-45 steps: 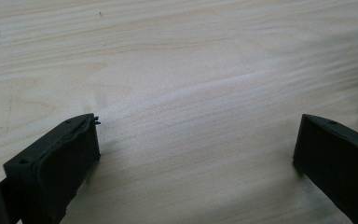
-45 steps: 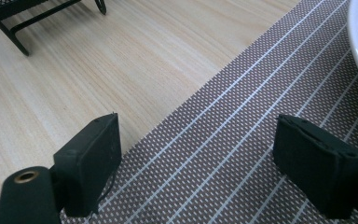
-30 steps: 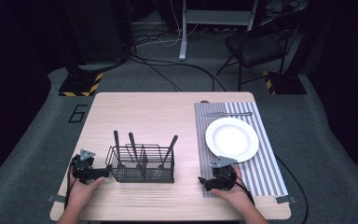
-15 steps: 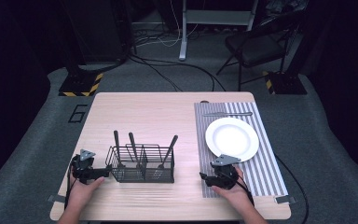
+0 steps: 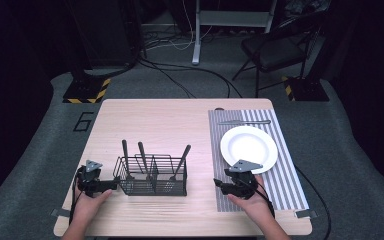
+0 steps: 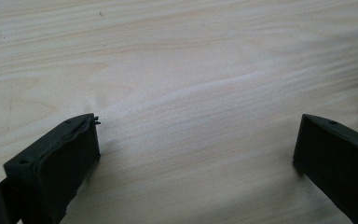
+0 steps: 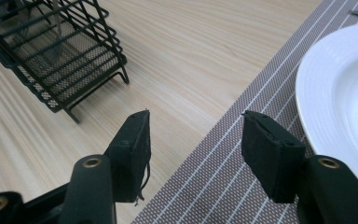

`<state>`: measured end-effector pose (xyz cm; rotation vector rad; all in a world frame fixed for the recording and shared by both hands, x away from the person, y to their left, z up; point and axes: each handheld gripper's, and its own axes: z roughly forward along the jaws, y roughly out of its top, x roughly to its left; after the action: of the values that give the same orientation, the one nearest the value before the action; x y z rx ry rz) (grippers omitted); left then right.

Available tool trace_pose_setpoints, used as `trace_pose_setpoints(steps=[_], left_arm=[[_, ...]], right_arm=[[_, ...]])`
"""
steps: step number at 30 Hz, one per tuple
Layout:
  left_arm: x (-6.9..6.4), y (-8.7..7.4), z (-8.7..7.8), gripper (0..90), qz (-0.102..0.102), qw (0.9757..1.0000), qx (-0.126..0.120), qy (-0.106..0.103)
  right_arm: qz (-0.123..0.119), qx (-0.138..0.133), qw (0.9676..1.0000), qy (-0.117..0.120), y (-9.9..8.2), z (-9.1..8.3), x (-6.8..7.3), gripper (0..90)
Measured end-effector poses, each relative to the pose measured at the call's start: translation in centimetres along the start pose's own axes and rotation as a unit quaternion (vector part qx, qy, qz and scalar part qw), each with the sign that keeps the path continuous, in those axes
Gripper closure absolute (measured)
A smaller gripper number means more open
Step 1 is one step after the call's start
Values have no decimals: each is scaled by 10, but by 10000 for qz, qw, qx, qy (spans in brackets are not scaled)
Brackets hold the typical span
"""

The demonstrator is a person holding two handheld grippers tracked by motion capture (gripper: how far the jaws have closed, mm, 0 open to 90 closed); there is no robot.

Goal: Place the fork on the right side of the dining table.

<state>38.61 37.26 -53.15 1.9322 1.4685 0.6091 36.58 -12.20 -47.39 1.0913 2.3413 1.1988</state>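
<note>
- Jaws of both grippers stand apart and hold nothing: left gripper [image 5: 111, 184] wide open just left of the black wire cutlery caddy [image 5: 152, 176], right gripper [image 5: 218, 184] moderately open, well to its right.
- Risk, as a judgement: a careless left reach could nudge the light caddy and tip its dark-handled utensils [image 5: 141, 155].
- Right of the caddy lie the grey striped placemat [image 5: 290, 185], round white plate [image 5: 249, 148] and a slim metal utensil [image 5: 244, 121]; the pale wooden table [image 5: 170, 120] between is bare.

One caddy [image 5: 152, 176] – three utensils, one plate [image 5: 249, 148], one placemat [image 5: 290, 175]
</note>
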Motion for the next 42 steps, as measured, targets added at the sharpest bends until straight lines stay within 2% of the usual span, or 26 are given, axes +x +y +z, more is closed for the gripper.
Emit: trace_pose_setpoints(steps=[11, 16, 23, 29, 42], left_arm=[[0, 0, 0, 0, -1, 10000, 0, -1], [0, 0, 0, 0, -1, 10000, 0, -2], [0, 0, 0, 0, -2, 10000, 0, -1], [0, 0, 0, 0, 0, 10000, 0, 0], [0, 0, 0, 0, 14, 10000, 3, 8]], right_arm=[[-121, -128, 9997, 191, 20, 0, 13, 432], [9, -177, 9993, 329, 32, -2, 16, 441], [164, -220, 9990, 344, 45, -3, 16, 465], [152, -241, 9990, 339, 55, -3, 18, 479], [333, -411, 9969, 575, 81, -5, 20, 493]])
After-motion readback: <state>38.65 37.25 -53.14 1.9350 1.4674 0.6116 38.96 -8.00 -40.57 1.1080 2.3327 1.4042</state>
